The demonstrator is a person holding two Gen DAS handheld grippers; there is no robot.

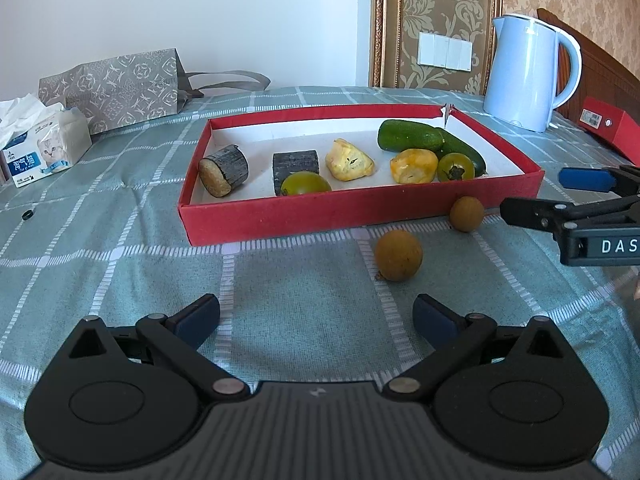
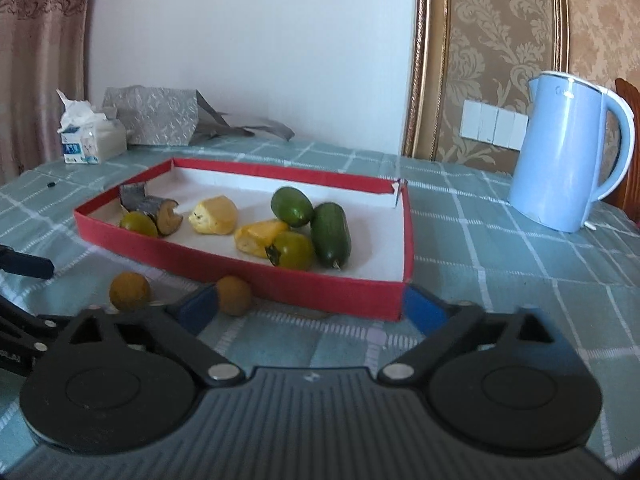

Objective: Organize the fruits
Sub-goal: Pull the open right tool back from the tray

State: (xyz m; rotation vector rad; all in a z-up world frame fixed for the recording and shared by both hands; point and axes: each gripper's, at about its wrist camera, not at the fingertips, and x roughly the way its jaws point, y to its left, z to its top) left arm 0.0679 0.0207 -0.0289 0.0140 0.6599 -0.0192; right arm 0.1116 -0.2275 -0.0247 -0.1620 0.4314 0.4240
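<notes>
Both grippers open & empty; most fruit in red box, two round brown fruits loose on the desk.

Left gripper [image 1: 316,320] hovers low over the checked cloth, jaws spread wide, nothing btwn them. Right gripper [image 2: 310,306] jaws at full spread, nothing held; its left finger sits just beside one brown fruit [image 2: 234,295], contact unclear. In left wrist view: red box [image 1: 320,216] at 12 o'clock from the left gripper, holding two cucumbers [image 1: 410,135], two green tomatoes [image 1: 306,184], two yellow pieces [image 1: 349,160] & two dark sugarcane-like chunks [image 1: 224,170]. Nearer brown fruit [image 1: 398,255] lies at approx 1 o'clock, outside the box; the other at approx 2 o'clock, just beside the box's front wall. Blue kettle [image 1: 528,72] beyond the box at 1–2 o'clock, tissue pack [image 1: 44,148] at 10 o'clock.
</notes>
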